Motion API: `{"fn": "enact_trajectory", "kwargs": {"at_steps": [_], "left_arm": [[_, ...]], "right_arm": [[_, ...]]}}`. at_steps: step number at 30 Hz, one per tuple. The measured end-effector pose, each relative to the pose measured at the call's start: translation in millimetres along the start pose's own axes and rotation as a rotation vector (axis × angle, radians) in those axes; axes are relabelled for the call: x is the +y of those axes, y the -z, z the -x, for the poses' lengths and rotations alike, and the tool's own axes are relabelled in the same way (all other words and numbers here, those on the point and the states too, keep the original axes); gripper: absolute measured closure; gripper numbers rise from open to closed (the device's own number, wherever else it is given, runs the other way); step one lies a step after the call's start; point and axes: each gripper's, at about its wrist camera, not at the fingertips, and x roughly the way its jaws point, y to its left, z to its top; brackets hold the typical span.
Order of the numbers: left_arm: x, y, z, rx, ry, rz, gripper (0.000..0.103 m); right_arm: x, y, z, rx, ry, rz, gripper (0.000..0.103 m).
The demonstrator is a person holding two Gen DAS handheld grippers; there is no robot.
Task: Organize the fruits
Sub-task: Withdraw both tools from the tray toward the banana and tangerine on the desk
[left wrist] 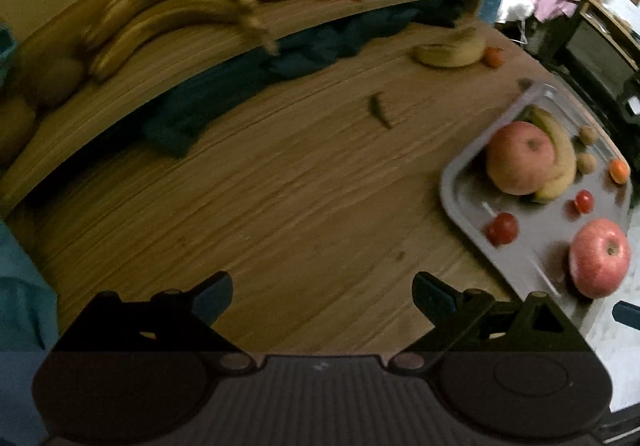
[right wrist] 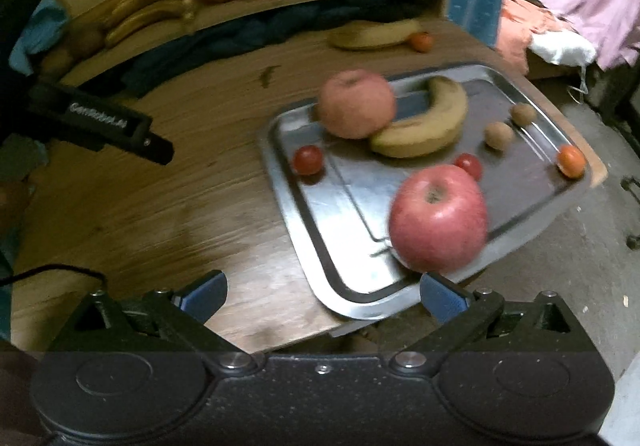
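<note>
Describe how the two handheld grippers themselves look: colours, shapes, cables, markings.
Both are black, with angular linkage arms, round silver pivot screws and blue pads on the jaws. The left gripper has a ribbed centre plate; the right gripper has a speckled matte base. From the right wrist view, the left one's side carries white lettering, too blurred to read, and a thin black cable trails nearby.

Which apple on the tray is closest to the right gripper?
The redder apple at the tray's near edge, just ahead of the right gripper. The paler apple sits farther back, touching the banana.
</note>
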Motion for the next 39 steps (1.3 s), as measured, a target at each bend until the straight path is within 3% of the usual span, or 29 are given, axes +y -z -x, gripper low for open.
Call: {"fn": "enact_trajectory", "kwargs": {"at_steps": [9, 20, 39], "left_arm": [[20, -5, -2, 0.010, -0.019, 0.071, 0.004], [16, -33, -8, -0.021, -0.032, 0.092, 0.000], [-73, -128, -54, -0.040, -0.020, -0.068, 0.000]], "right_arm": [[9, -23, -3, -0.024, -0.006, 0.082, 0.001], [-5, -60, -4, -0.106, 0.028, 0.135, 0.001], [-90, -117, -44, -0.120, 0.080, 0.093, 0.001]]}}
